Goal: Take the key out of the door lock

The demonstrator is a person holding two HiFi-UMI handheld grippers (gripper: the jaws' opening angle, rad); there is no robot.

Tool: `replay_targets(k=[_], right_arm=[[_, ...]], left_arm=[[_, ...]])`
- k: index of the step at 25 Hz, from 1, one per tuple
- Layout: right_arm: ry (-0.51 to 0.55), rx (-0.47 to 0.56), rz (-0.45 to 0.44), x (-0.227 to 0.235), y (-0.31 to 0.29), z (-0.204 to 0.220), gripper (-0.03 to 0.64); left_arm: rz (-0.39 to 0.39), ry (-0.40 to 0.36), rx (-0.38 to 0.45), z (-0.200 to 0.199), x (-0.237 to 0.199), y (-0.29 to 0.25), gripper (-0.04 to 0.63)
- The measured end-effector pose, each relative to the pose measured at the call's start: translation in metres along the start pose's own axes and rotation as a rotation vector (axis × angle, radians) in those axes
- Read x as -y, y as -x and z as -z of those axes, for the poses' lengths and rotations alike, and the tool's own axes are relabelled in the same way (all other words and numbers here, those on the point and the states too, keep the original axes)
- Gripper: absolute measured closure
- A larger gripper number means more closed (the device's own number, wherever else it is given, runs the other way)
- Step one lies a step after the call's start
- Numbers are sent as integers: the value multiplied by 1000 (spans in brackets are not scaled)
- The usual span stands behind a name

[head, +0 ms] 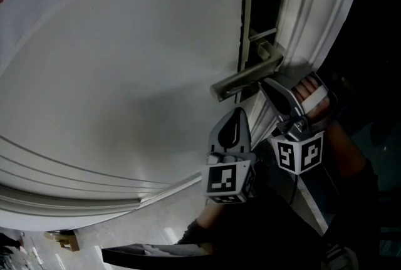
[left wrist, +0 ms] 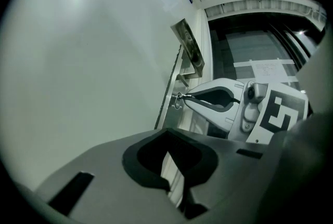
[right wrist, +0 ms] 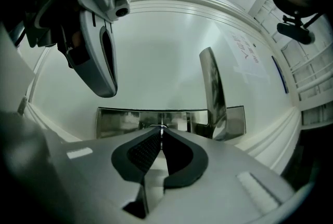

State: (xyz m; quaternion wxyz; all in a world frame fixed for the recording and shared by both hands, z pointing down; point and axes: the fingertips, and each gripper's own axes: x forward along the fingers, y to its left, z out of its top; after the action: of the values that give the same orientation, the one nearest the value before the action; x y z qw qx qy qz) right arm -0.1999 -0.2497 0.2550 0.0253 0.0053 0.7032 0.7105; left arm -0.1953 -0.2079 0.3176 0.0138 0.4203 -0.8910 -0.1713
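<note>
Right tongs (right wrist: 161, 131) seem clamped on the key (left wrist: 179, 99) at the lock plate (right wrist: 119, 121); draw straight out, untwisted; left tongs (left wrist: 167, 132) closed, empty

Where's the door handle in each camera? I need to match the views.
Head view: door handle right of centre, slanting across the lock plate.
Left gripper view: upper middle, jutting from the plate's edge.
Right gripper view: right of centre, rising from the plate.
Shared landmark: the right gripper, shut on the key at the plate.
</note>
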Motion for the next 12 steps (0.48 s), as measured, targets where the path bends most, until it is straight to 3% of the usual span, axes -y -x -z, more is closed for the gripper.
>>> replay_targets(k=[12], right_arm=[[42, -7, -3, 0, 0, 0, 604]], left_arm=[[8, -7, 3, -2, -1, 1, 595]])
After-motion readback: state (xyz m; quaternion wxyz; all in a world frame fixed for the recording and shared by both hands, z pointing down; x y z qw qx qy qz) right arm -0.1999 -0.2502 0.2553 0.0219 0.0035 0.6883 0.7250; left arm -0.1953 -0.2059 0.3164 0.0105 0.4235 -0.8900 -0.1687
